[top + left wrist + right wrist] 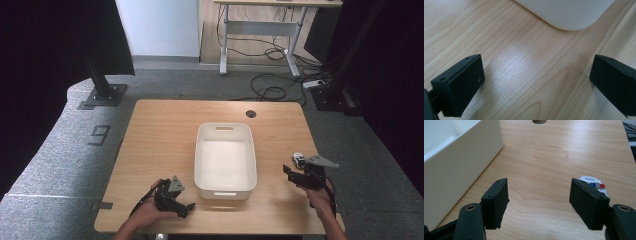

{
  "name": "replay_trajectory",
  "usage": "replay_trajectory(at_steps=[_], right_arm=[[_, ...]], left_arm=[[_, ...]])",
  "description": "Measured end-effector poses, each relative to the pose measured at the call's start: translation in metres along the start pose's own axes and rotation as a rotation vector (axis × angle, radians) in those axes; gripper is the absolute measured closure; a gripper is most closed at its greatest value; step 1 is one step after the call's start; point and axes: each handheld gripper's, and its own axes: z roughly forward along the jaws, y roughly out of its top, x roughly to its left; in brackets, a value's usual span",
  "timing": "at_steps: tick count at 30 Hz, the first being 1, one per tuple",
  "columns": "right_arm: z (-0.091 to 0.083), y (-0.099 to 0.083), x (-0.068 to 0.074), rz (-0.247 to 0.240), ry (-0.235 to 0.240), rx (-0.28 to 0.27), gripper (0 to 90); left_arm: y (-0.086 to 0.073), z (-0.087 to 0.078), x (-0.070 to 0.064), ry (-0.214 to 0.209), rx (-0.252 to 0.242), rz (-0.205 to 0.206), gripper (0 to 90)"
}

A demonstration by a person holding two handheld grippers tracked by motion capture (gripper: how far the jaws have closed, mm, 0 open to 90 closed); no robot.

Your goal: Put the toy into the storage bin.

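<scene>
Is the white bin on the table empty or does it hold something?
Empty. The high view looks straight into the white bin and shows only its bare white floor; the small white object lies outside it, on the table.

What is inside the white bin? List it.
Nothing visible: the bin shows a bare white floor in the high view. The strip just behind its near wall is hidden.

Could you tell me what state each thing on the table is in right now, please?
White bin: upright, empty, in the middle of the table.
Small white item: flat on the wood, partly behind one jaw of the right gripper, not held.
Left gripper: jaws open, nothing between them.
Right gripper: jaws open, nothing between them.
</scene>
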Motion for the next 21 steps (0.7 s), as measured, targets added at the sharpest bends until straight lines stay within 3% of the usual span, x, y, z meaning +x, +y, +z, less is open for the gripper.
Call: replay_trajectory(at_steps=[21], right_arm=[[-0.005, 0.001, -0.016, 0.023, -0.026, -0.001, 32.6]], left_arm=[[0.000, 0.000, 0.000, 0.000, 0.000, -0.001, 0.0]])
